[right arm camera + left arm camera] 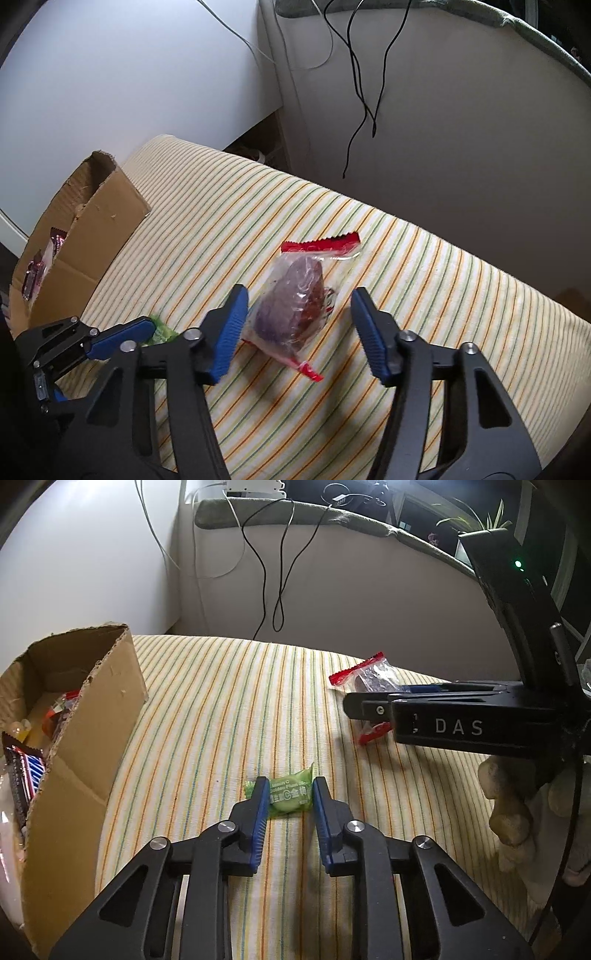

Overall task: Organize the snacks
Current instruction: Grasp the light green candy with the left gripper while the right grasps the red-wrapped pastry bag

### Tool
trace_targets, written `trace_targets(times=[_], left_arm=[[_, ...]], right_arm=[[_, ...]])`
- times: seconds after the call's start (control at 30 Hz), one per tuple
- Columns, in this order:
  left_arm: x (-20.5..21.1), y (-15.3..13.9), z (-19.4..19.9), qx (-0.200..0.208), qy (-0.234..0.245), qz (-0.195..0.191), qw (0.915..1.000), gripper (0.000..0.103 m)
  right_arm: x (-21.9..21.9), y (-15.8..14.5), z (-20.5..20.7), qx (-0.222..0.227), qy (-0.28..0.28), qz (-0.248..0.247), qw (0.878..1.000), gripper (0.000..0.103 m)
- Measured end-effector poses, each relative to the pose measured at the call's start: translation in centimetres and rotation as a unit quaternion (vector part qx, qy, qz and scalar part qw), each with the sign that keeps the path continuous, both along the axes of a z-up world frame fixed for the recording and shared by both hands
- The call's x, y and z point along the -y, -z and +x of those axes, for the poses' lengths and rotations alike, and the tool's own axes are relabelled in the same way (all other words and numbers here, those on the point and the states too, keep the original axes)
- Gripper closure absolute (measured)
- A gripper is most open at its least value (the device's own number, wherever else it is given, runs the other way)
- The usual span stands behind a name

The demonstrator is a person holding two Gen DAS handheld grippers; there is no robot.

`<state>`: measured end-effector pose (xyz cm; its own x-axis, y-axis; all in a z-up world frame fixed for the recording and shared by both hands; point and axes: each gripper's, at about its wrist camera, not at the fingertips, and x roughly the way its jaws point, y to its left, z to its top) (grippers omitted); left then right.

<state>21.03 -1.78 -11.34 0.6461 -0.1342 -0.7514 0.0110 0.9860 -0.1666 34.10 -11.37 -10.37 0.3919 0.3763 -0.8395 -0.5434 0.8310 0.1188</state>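
A small green plum candy packet point(290, 795) lies on the striped cloth between the blue pads of my left gripper point(287, 794); the pads touch or nearly touch its ends, and I cannot tell whether they grip it. A clear packet with red ends holding a dark snack point(295, 306) lies on the cloth between the wide-open jaws of my right gripper point(299, 306), untouched. It also shows in the left wrist view point(369, 677), partly behind the right gripper point(354, 705). The left gripper point(122, 338) and a bit of green packet point(162, 332) show at lower left of the right wrist view.
An open cardboard box point(85, 716) stands at the left with several snacks inside, a Snickers bar point(26, 771) among them; it also shows in the right wrist view point(92, 225). The striped cloth point(221, 701) covers the surface. Cables point(273, 572) hang on the grey panel behind.
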Motion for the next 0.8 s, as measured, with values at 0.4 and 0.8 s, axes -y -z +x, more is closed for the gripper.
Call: trace_targets(times=[0.4,0.8], left_arm=[[0.3,0.2,0.3,0.003,0.017,0.007,0.9998,0.092],[-0.9,1.1,1.8,-0.018,-0.026,0.022,0.9992,0.049]], right_arm=[[0.8,-0.6,-0.8,0.007,0.003,0.004,1.000,0.061],[0.9,-0.7,-1.0,0.008,-0.004,0.004,1.000,0.061]])
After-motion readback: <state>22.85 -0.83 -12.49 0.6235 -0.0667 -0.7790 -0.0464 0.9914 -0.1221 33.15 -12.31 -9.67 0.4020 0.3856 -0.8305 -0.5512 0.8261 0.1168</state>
